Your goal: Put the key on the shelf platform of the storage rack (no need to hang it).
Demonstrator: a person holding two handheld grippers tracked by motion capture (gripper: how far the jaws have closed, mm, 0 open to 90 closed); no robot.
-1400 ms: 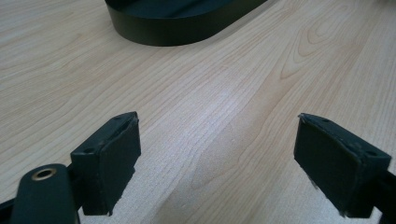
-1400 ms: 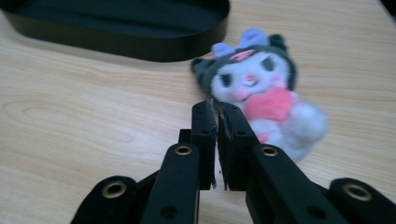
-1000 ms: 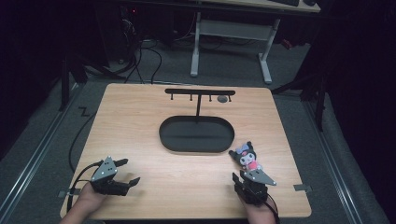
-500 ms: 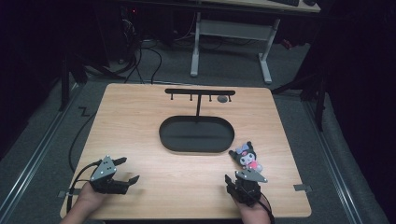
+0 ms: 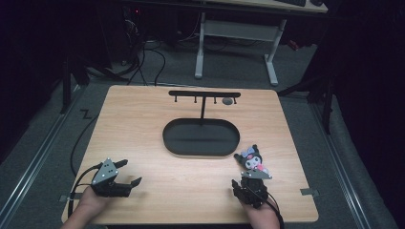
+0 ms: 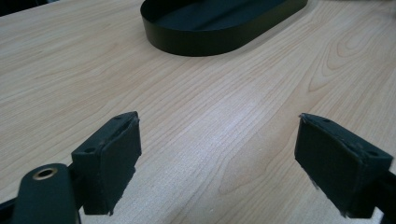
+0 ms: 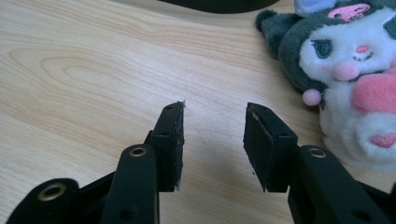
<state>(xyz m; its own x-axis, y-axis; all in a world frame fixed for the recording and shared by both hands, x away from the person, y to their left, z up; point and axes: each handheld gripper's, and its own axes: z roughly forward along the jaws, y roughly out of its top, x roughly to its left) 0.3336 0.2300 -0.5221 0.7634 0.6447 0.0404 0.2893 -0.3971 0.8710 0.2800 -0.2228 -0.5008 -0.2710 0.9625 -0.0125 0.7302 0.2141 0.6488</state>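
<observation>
Left gripper (image 5: 128, 173) at the near left corner of the pale wooden counter (image 5: 143, 119), a hand behind it. Fingers (image 6: 109, 158) spread wide; bare wood grain between them, nothing touched or held. Ahead of them in the left gripper view, the black oval metal tray (image 6: 219, 23), well apart from the fingertips.

Right gripper (image 7: 212, 140) at the near right of the counter, hand behind it. Fingers (image 7: 170, 140) part-way apart, a moderate gap; jaws have just been closing a little. Nothing between them but counter surface. No contact with anything.

Small plush doll, dark grey hood with ears, white face, pink nose and pink heart on the front (image 7: 355, 79), lies on the counter just beside the right gripper, off to the right side of its fingers in the right gripper view, not between them. In the high view the doll (image 5: 252, 160) sits just beyond the gripper (image 5: 246, 188), near the tray's right end (image 5: 234, 143).

At the far side of the tray, a black T-shaped stand with small hooks (image 5: 204, 94), upright; a small dark round item hangs near its right end, too small to identify.
</observation>
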